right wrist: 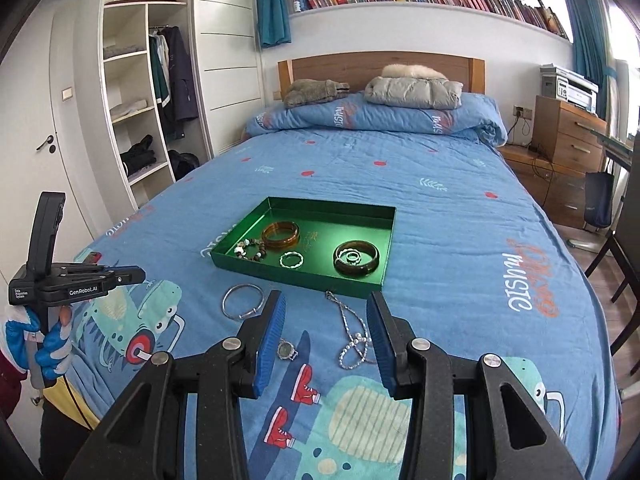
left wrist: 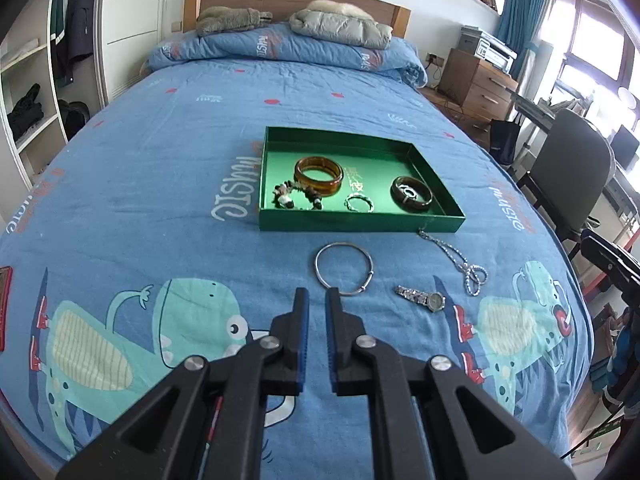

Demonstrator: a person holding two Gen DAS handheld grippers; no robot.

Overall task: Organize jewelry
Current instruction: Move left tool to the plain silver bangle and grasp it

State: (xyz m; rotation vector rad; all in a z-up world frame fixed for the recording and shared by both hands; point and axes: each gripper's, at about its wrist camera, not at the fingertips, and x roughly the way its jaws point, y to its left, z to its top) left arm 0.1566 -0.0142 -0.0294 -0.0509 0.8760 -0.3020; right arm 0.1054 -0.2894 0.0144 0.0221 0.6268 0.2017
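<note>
1. The green tray (left wrist: 362, 222) sits in the middle of the bed (left wrist: 160, 160) and serves as the landmark; inside it lie an amber bangle (left wrist: 319, 176) toward its far left, a beaded bracelet (left wrist: 294, 196) in its near-left corner, a small twisted ring (left wrist: 359, 203) at its near edge, and a dark bangle (left wrist: 412, 194) toward its right with small rings (right wrist: 351, 256) resting within its hoop.
2. By that count the task looks more than half done; five or so pieces are already in the tray.
3. Three pieces are left on the bed just in front of the tray: a silver bangle (left wrist: 345, 269) before its middle, a wristwatch (left wrist: 422, 298) nearer still and to the right, and a silver chain (left wrist: 460, 260) trailing from the tray's near-right corner, its upper end touching the tray wall.
4. The left gripper (left wrist: 318, 300) hangs in front of the tray, its jaws nearly together with only a narrow slit and nothing between them; its tips sit in line with the silver bangle's near rim, though contact cannot be told.
5. The right gripper (right wrist: 326, 310) holds its jaws moderately apart and empty, framing the watch and chain below it.
6. Only the right wrist view shows the left gripper from outside, held in a gloved hand (right wrist: 44, 340) well left of the tray; it also shows the small rings more clearly.
7. Only the left wrist view shows the whole watch strap, which the right gripper's finger partly covers in the other view.
</note>
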